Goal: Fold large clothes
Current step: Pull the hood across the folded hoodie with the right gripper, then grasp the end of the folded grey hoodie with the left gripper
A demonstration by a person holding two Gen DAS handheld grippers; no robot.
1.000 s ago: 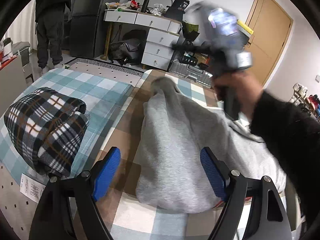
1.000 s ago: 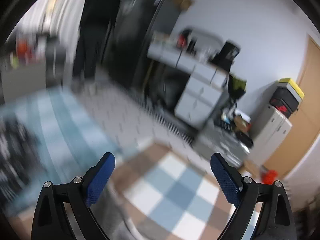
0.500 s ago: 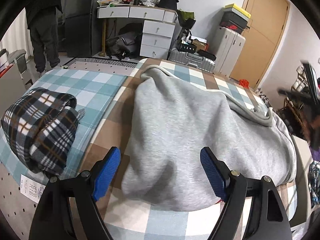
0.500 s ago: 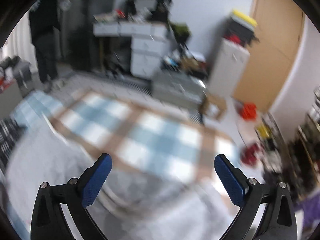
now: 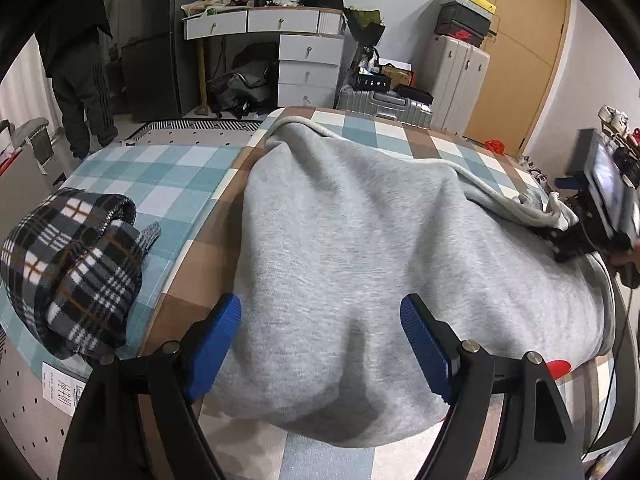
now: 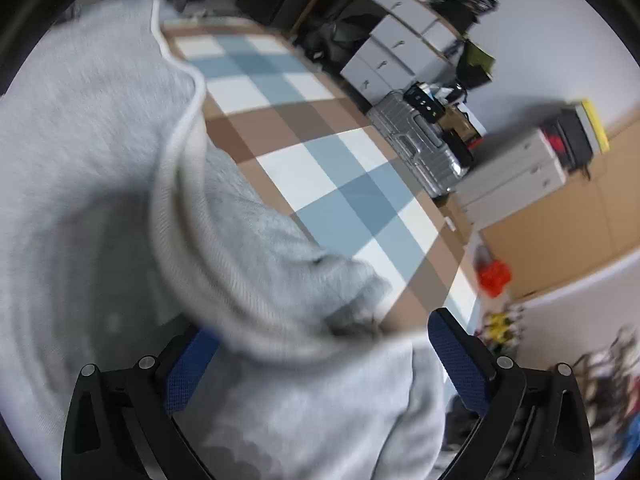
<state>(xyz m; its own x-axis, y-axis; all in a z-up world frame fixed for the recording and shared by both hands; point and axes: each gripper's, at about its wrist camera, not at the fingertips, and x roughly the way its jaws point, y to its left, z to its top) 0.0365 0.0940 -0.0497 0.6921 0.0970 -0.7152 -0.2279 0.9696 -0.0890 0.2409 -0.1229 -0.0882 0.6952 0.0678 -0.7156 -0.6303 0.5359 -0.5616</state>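
Note:
A large grey sweatshirt lies spread across the checked cover, its ribbed hem bunched at the right end. My left gripper stands open just above the garment's near edge, with grey cloth below and between the blue pads but not pinched. My right gripper is down at the hem end, its jaws wide with a fold of grey cloth lying between them; the pads do not press on it. In the left wrist view the right gripper shows at the far right edge, held by a hand.
A folded plaid blanket sits on the left of the cover. A person stands at the back left by a dark fridge. White desk drawers, a silver suitcase and a wooden door line the far wall.
The right gripper swung from high above the sweatshirt across to its right end and dropped onto the hem. The left gripper crept slightly closer to the garment's near edge, still open.

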